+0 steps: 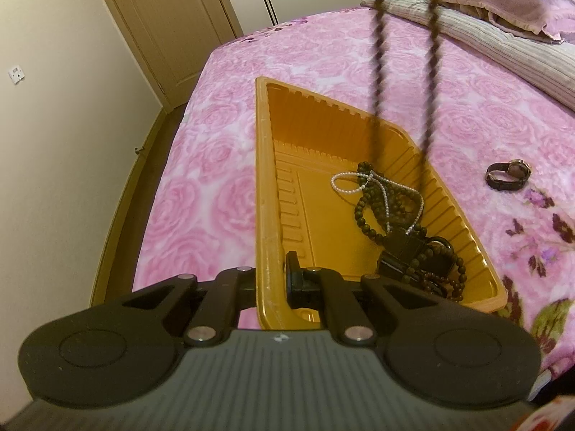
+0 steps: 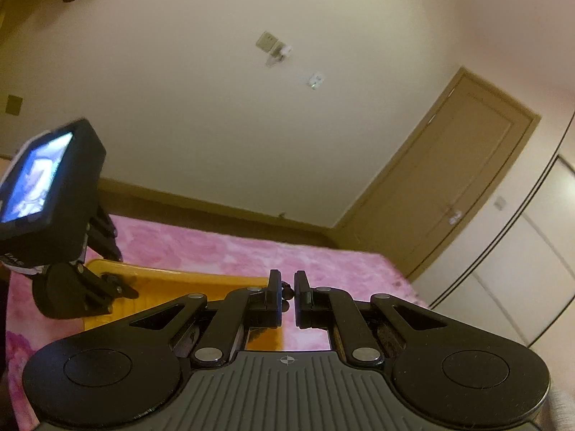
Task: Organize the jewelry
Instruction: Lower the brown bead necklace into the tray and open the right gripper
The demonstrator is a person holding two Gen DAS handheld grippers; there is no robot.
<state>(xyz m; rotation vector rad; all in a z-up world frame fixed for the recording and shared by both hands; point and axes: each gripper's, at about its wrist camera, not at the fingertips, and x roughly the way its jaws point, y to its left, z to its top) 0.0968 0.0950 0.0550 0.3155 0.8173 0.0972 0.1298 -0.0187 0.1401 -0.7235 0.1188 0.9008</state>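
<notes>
Currently left hand-held gripper (image 1: 271,280) clamps orange tray (image 1: 264,194) rim; right hand-held gripper (image 2: 286,296) pinches dark bead strand (image 1: 379,46) dangling ahead over tray; wristwatch (image 1: 508,176) right on bed (image 1: 215,143).

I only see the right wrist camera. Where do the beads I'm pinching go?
Observer: The brown bead strand hangs down in two lines toward the yellow tray.
Operator: What's inside the tray?
Observer: Dark beads tangled with a white pearl strand.
Operator: Is anything left out?
Observer: A watch lies on the pink bedspread, right of the tray.
</notes>
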